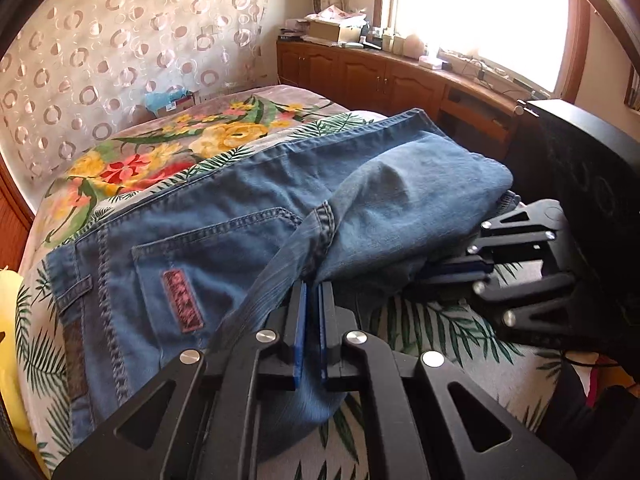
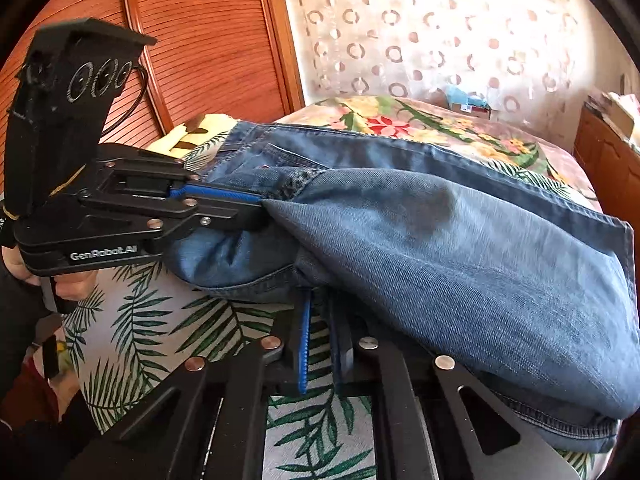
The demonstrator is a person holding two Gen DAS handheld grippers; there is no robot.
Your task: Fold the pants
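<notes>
Blue jeans (image 1: 224,248) lie on a bed, waistband and back pocket to the left, legs doubled back over the seat. My left gripper (image 1: 313,286) is shut on the jeans' leg end, fabric pinched between its blue pads. It also shows in the right wrist view (image 2: 256,204), pinching denim from the left. My right gripper (image 2: 320,300) is shut on the jeans' folded edge (image 2: 440,240), which drapes over it. In the left wrist view the right gripper (image 1: 452,272) reaches under the denim fold from the right.
The bed (image 1: 432,332) has a palm-leaf sheet, with a floral blanket (image 1: 168,152) behind the jeans. A wooden cabinet (image 1: 380,76) with clutter stands under the bright window. A patterned curtain (image 2: 420,28) and wooden panel (image 2: 200,40) lie beyond. A yellow item (image 1: 8,312) sits at left.
</notes>
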